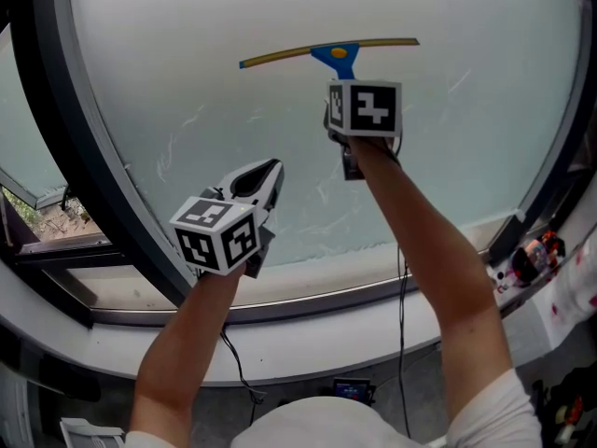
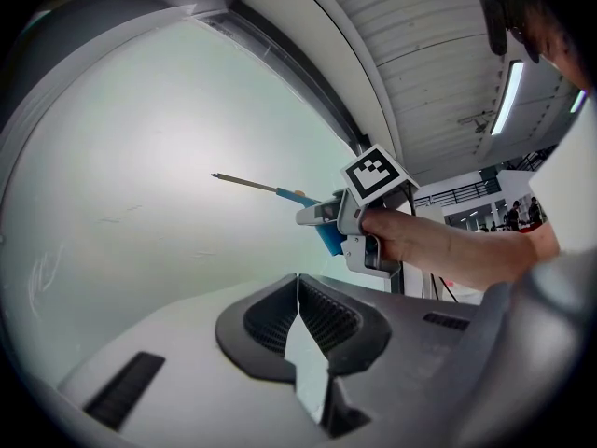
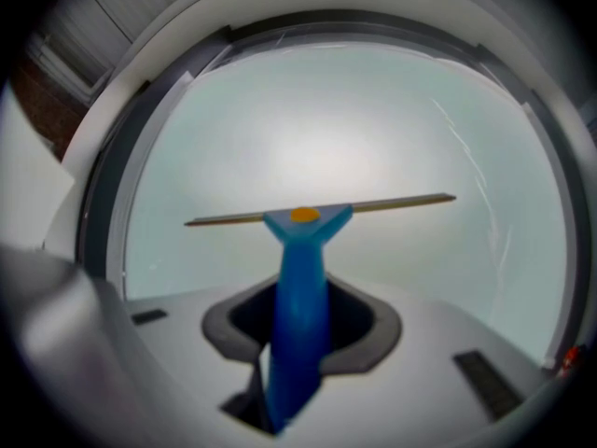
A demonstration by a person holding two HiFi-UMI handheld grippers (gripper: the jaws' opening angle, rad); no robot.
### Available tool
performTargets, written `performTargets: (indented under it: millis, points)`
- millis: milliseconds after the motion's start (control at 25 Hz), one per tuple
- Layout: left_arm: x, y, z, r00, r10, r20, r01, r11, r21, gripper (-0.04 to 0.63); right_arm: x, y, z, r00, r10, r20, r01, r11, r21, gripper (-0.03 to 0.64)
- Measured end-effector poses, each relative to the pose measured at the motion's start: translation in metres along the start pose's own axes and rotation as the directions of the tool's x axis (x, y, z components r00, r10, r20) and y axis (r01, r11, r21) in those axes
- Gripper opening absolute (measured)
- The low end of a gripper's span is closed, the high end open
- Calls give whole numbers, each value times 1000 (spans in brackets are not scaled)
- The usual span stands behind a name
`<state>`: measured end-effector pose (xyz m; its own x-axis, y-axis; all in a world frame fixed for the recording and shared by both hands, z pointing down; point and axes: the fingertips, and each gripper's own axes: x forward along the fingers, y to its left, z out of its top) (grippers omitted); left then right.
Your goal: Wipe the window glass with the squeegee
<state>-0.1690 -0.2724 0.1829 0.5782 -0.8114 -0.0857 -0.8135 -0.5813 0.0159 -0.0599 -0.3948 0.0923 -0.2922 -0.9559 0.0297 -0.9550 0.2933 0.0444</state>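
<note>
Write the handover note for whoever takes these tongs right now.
Right tongs: shut on the squeegee by its blue handle, arm raised toward the pane.
Left tongs: shut, empty, held lower and to the left.
The blade sits roughly level, high on the window glass; whether it touches the glass cannot be told.
Done: unclear; faint streaks show below the blade.
Left: probably draw the blade down across those streaks.

head view facing glass [image 1: 448, 157], both gripper views sharing squeegee [image 3: 298, 259]
</note>
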Motion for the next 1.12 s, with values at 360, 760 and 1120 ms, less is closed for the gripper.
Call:
performTargets:
  millis: [360, 760, 1120]
  points:
    - [0, -2, -28, 999, -2, -32, 2, 1000, -20, 28, 0, 2, -40, 999, 7, -43, -7, 1000, 6, 130]
    - [-2, -5, -58, 998, -7, -66, 3, 998, -58, 28, 2, 1, -90, 995, 18, -98, -13, 999, 51, 130]
    - [-2, -11, -84, 995, -19, -101, 11, 997, -80, 28, 4, 2, -123, 992, 29, -121, -20, 997, 71, 130]
